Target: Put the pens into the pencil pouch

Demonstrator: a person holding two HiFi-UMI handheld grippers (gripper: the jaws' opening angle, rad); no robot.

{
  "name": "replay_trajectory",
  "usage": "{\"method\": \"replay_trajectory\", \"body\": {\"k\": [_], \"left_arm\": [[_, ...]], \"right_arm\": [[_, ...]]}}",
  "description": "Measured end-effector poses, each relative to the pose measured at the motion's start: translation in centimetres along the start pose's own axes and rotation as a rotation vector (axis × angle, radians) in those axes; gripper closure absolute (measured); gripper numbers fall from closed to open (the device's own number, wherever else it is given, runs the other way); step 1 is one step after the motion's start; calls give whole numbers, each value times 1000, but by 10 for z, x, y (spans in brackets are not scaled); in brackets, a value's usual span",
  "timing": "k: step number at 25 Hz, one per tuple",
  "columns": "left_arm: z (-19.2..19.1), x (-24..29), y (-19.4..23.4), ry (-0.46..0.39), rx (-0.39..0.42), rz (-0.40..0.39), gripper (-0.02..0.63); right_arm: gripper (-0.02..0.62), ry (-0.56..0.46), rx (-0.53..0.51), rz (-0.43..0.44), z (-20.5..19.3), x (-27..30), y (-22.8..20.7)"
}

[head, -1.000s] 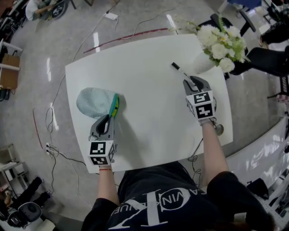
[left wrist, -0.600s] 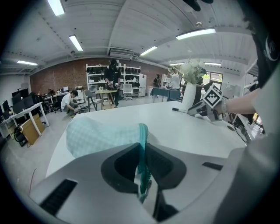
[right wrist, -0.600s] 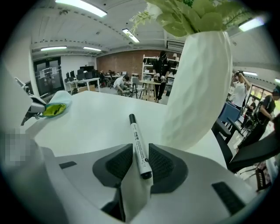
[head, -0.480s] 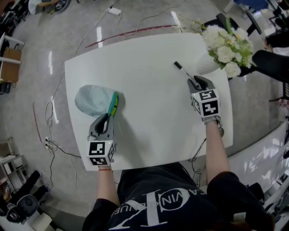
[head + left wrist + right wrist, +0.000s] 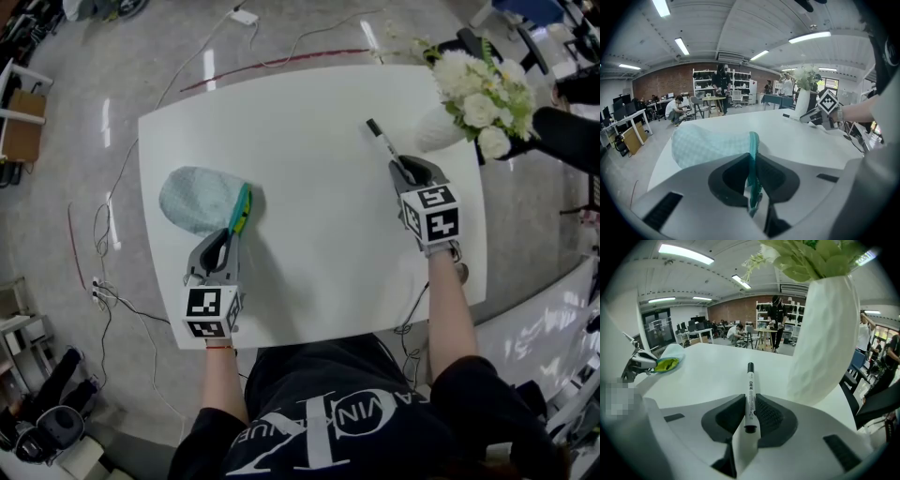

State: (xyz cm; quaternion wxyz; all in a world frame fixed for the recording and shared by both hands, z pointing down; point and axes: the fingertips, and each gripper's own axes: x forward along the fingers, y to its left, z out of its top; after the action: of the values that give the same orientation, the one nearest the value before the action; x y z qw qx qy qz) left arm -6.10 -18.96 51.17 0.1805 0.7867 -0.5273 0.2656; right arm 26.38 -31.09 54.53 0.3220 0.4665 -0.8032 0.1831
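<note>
A white pen with a black cap [image 5: 380, 137] lies on the white table [image 5: 309, 272] at the far right. Its near end sits between the pads of my right gripper [image 5: 404, 170]. In the right gripper view the pen [image 5: 750, 390] runs straight out from the right gripper [image 5: 750, 417], whose jaws have just been closing and now press on its barrel. The pale blue checked pouch [image 5: 195, 199] lies at the left with its teal zip rim [image 5: 243, 208] open towards the right. My left gripper [image 5: 225, 242] is shut on that rim [image 5: 753, 159], with the pouch [image 5: 708, 145] beyond it.
A white vase [image 5: 825, 333] with white flowers [image 5: 478, 89] stands just right of the pen, close to the right gripper. The table's far-right edge is near. Cables lie on the floor to the left of the table.
The right gripper's jaws have drawn in round the pen's near end. The left gripper and the pouch have stayed where they were.
</note>
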Motion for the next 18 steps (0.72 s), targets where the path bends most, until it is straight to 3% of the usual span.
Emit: {"method": "replay_trajectory", "body": {"k": [18], "left_arm": [[6,-29,17,-62,-49,45,565]], "right_arm": [[515,-72,-172,315,53,-7,167]]}}
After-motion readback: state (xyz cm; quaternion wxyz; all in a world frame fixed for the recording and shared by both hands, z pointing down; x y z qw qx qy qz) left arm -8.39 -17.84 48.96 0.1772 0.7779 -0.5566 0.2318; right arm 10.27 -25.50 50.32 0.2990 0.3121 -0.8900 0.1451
